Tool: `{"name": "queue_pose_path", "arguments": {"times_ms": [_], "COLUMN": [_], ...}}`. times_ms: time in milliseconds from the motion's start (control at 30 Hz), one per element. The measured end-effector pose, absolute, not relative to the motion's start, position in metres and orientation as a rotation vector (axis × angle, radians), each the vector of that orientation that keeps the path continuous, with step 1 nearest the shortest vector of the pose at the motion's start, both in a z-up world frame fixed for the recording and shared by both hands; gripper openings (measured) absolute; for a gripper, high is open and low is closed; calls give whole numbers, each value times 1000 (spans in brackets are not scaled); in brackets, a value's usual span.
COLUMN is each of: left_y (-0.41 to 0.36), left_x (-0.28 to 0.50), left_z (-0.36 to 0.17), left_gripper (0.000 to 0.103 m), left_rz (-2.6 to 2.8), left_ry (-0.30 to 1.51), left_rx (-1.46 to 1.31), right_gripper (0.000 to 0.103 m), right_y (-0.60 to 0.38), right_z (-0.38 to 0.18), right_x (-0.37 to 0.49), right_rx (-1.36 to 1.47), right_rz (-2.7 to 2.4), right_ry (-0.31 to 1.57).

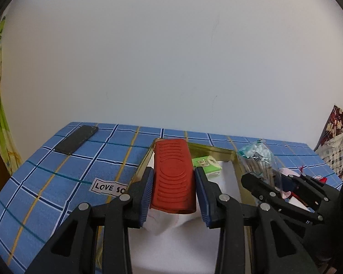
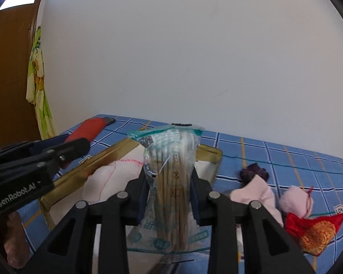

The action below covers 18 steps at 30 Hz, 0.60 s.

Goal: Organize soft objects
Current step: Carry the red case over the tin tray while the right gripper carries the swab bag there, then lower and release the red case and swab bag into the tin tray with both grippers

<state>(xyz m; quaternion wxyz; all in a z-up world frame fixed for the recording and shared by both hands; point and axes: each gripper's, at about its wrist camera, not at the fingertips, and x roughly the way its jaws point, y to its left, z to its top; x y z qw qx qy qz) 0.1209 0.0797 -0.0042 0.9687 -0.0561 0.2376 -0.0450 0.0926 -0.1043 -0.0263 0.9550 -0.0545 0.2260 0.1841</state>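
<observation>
The left gripper (image 1: 173, 191) has its fingers (image 1: 147, 196) partly closed on a red ribbed rubber sleeve (image 1: 173, 178), one blue pad pressing on each long side, so the sleeve is held up and points away from the camera. The right gripper (image 2: 169, 194) has its fingers (image 2: 141, 198) closed more narrowly on a clear bag of cotton swabs (image 2: 169, 171), which stands upright between them with its green sealed edge on top. Both held things are over a gold tray (image 1: 217, 151) that lies on the surface (image 1: 57, 182), which is covered by a blue checked cloth. In the tray, under the left gripper, there is a white cloth (image 1: 167, 226) with a pink stitched edge, and just beside the sleeve a small green and white packet (image 1: 207, 165). In the left view the right gripper (image 1: 283, 182) is seen to the right with the swab bag (image 1: 258, 159); in the right view the left gripper (image 2: 64, 146) is seen to the left with the red sleeve (image 2: 87, 130). On the cloth to the right of the tray lie a dark purple scrunchie (image 2: 253, 171), a light pink sock (image 2: 256, 194), a pink fluffy ball (image 2: 295, 198) and a red and orange fabric piece (image 2: 313, 230), close together. Far on the left of the surface lies a dark phone (image 1: 76, 139), well apart from the tray. A small label (image 1: 107, 187) reading "LOVE SO" is on the cloth near the tray.
</observation>
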Motion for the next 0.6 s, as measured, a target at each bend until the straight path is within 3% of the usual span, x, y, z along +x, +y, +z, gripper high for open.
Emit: {"name": "queue_pose_path", "arguments": {"times_ms": [600], "left_y": [77], "left_x": [169], "left_z": [-23], "left_gripper": [39], "left_rz": [-84], "left_ry": [669], "left_rx": [-100], "right_gripper": [32], "right_y": [-97], "right_z": [-34], "right_x": [125], "right_rx": [-78], "right_rz": [392], "right_ry": [528]}}
